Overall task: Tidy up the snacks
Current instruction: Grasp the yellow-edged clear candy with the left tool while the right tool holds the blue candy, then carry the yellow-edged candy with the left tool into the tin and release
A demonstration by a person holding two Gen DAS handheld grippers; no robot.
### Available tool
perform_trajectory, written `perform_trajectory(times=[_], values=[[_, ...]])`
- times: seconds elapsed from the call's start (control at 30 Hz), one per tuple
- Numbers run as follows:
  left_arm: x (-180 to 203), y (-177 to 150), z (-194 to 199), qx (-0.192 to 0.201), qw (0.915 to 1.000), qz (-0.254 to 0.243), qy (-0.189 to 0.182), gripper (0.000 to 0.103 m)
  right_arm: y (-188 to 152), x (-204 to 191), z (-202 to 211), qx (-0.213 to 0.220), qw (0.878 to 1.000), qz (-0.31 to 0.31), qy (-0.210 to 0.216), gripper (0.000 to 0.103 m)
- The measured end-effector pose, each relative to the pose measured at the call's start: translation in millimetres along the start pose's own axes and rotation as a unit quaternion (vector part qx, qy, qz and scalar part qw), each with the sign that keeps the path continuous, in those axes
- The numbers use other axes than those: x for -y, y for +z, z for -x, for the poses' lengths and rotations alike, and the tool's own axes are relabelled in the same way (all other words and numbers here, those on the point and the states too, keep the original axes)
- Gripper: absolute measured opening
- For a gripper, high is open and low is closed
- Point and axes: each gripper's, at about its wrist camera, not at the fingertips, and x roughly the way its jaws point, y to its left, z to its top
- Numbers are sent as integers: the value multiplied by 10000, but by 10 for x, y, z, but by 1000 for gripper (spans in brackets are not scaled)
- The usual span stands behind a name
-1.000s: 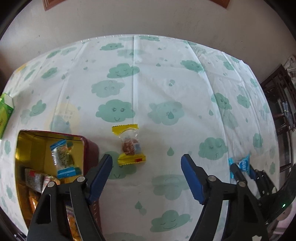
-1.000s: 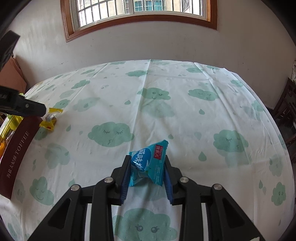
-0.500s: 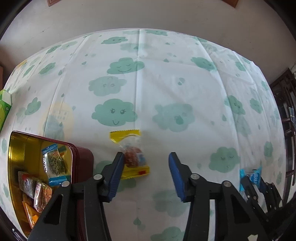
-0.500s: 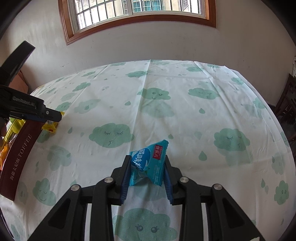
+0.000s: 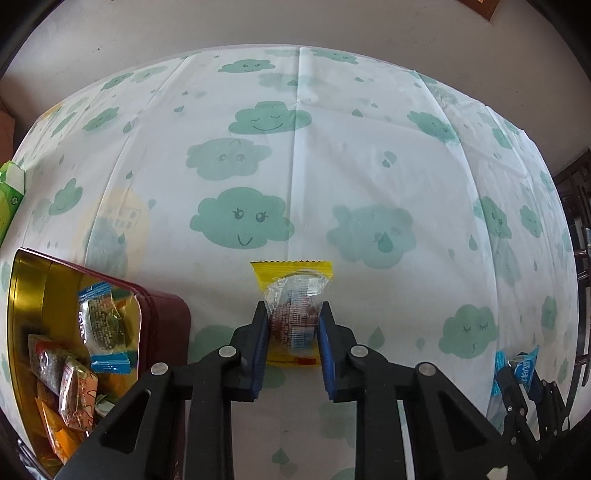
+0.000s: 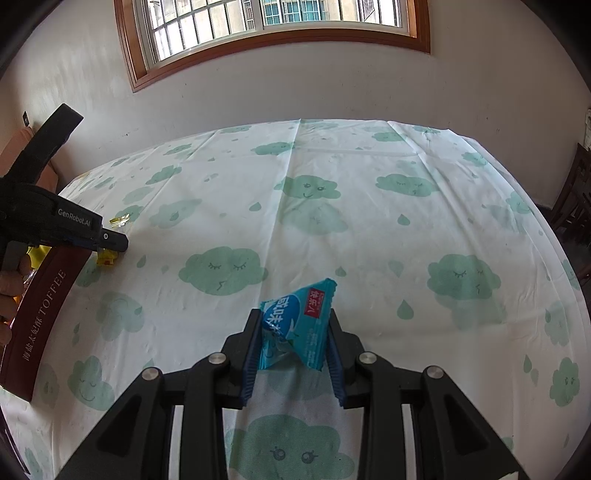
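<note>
The worktop (image 5: pixel 369 155) fills both views, draped in a white cloth printed with green clouds and raindrops, its far edge meeting a pale wall under a wood-framed window (image 6: pixel 273 26) at twelve o'clock of the right wrist view. At eight o'clock of the left wrist view sits an open toffee tin (image 5: pixel 162 310), maroon outside and gold inside, with several wrapped snacks piled in it, a clear one with blue ends (image 5: pixel 105 328) uppermost; the right wrist view shows the tin's maroon side with its lettering at nine o'clock. A green carton (image 5: pixel 11 195) pokes in at nine o'clock of the left wrist view. The left gripper (image 5: pixel 293 332) points steeply down at the cloth, just right of the tin, its jaws clenched on a yellow-ended candy packet (image 5: pixel 293 295) whose clear middle shows a brown sweet; the packet lies on the cloth with its far yellow end toward twelve o'clock. The right gripper (image 6: pixel 293 339), at four o'clock of the left wrist view, has its jaws clamped on a blue snack packet (image 6: pixel 299 325), tilted, well apart from the tin.
</note>
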Motion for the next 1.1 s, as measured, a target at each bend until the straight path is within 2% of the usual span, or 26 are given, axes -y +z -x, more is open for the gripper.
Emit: perform_trajectory(times=[0.47,0.77,0.97,1.1], values=[[44,-353,368,173,9996,-224,-31,21,-7,-8,-8,-5,10000,27,-33,32],[-20,-681,898,794,9951,-554,213,21,-8,-9,-8,-8,10000,39,-46,32],[-145,-931,1241,1309,9880,-697,438,21,-9,-13,-9,-12,9999,68,-77,32],[-254,-1044,1314,1410,9866,-663,481,21,-8,-26,-13,-19,9999,105,-118,32]])
